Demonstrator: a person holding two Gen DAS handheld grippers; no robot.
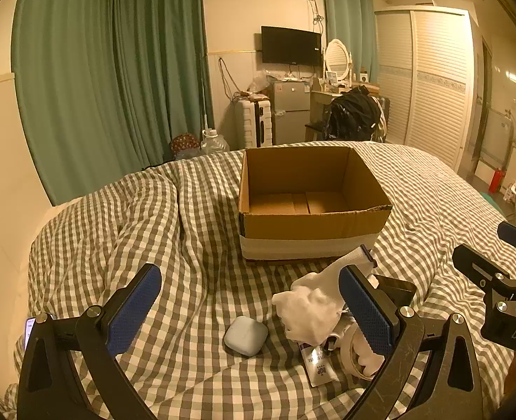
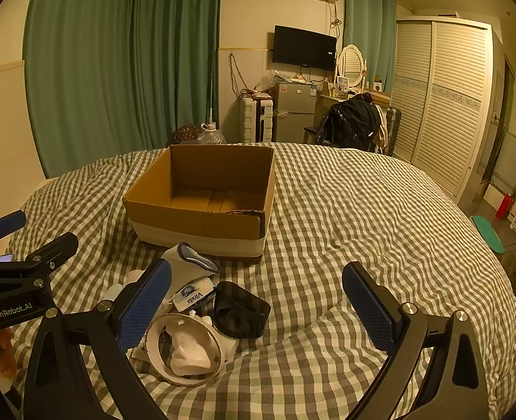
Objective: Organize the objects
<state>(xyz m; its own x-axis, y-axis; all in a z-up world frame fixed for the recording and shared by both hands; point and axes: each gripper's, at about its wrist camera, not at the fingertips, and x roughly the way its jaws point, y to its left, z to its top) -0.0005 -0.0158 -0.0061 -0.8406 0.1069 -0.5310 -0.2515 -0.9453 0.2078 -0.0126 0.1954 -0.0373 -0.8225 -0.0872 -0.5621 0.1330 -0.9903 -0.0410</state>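
Observation:
An open, empty cardboard box (image 1: 310, 225) stands on the checked bedcover; it also shows in the right wrist view (image 2: 201, 224). In front of it lies a pile: a pale blue earbud case (image 1: 245, 335), crumpled white tissue (image 1: 310, 315), a small sachet (image 1: 319, 364), a roll of tape (image 2: 184, 348), a black holder (image 2: 240, 309), a Vinda tissue pack (image 2: 191, 295) and a white sock (image 2: 187, 259). My left gripper (image 1: 250, 315) is open, hovering over the earbud case. My right gripper (image 2: 258, 309) is open over the black holder.
The checked bedcover (image 2: 363, 210) is rumpled at the left. A phone (image 1: 29, 327) lies at the bed's left edge. Beyond the bed are green curtains, a suitcase (image 1: 254, 122), a small fridge (image 1: 291, 112), a chair with a black jacket and a white wardrobe.

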